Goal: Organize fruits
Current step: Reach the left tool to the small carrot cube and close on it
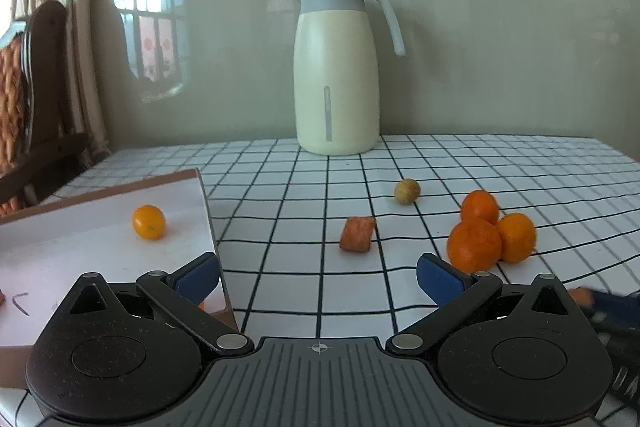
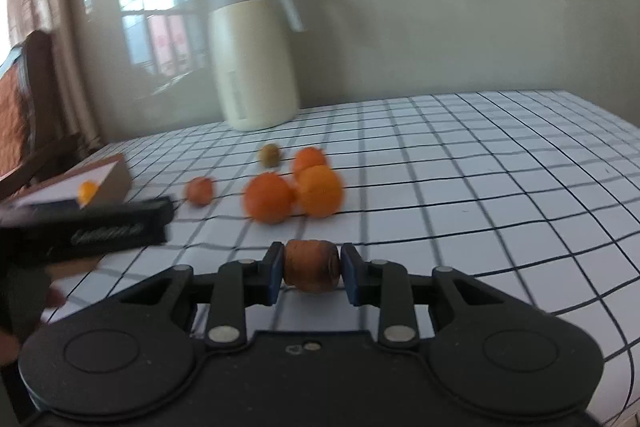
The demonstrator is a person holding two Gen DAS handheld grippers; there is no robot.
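Observation:
My right gripper (image 2: 312, 267) is shut on a brown-orange fruit chunk (image 2: 312, 265) and holds it just above the checked tablecloth. Beyond it lie three oranges (image 2: 268, 197) in a cluster, a small greenish-brown round fruit (image 2: 269, 155) and a second reddish chunk (image 2: 199, 191). My left gripper (image 1: 319, 279) is open with nothing between its blue pads (image 1: 198, 277). It hovers beside the right edge of a shallow white-lined box (image 1: 120, 227). A small orange kumquat (image 1: 149, 221) lies in the box. From the left wrist view the reddish chunk (image 1: 358, 233) is straight ahead and the oranges (image 1: 474, 245) are to the right.
A cream jug with a grey lid and handle (image 1: 336, 67) stands at the back of the table against the wall. A dark wooden chair (image 1: 44, 99) and curtains are off the table's left edge. The right gripper's blurred body (image 1: 612, 307) shows at the left wrist view's right edge.

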